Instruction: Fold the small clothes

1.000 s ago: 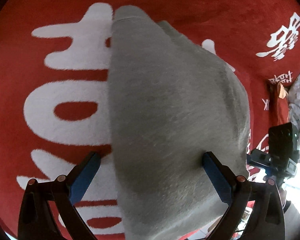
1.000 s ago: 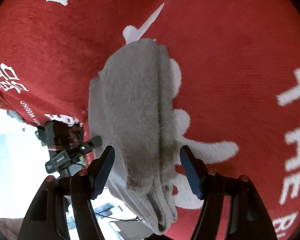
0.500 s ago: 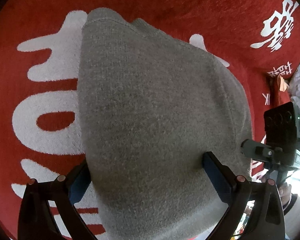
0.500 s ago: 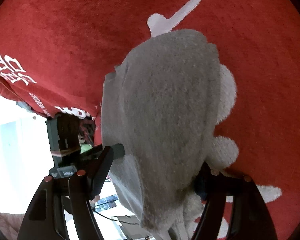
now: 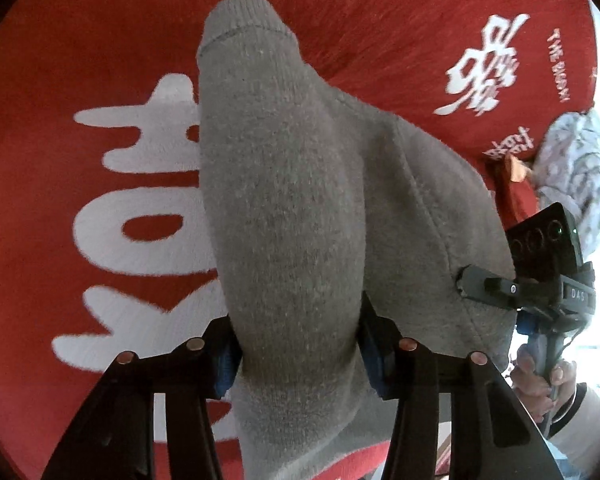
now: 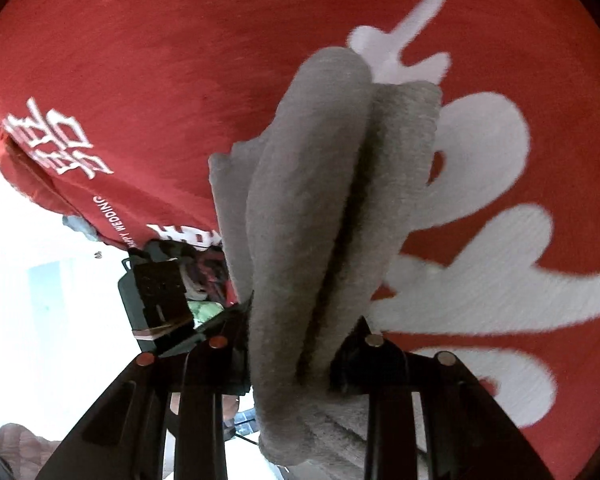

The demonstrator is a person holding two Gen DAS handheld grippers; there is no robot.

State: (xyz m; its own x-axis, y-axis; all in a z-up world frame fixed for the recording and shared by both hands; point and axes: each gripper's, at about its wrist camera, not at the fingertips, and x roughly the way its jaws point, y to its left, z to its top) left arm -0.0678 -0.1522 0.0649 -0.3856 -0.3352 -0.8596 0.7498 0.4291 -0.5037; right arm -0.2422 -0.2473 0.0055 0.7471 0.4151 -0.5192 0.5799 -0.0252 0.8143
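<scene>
Over the red blanket [image 5: 380, 32] with white lettering, a grey knit garment [image 5: 300, 208] is bunched and held between both tools. In the left wrist view, the left gripper [image 5: 298, 344] is clamped on the garment at 6 o'clock, blue pads pressed into the fabric on both sides; the ribbed cuff end points toward 12 o'clock. The right gripper [image 5: 540, 288] appears at 3 o'clock, touching the garment's hemmed edge. A patterned white cloth [image 5: 576, 168] lies at 2 o'clock. In the right wrist view, the right gripper [image 6: 300, 344] is closed on the garment's [image 6: 312, 200] folded layers at 6 o'clock. The left gripper's body [image 6: 160, 300] sits at 8 o'clock beside the fabric.
</scene>
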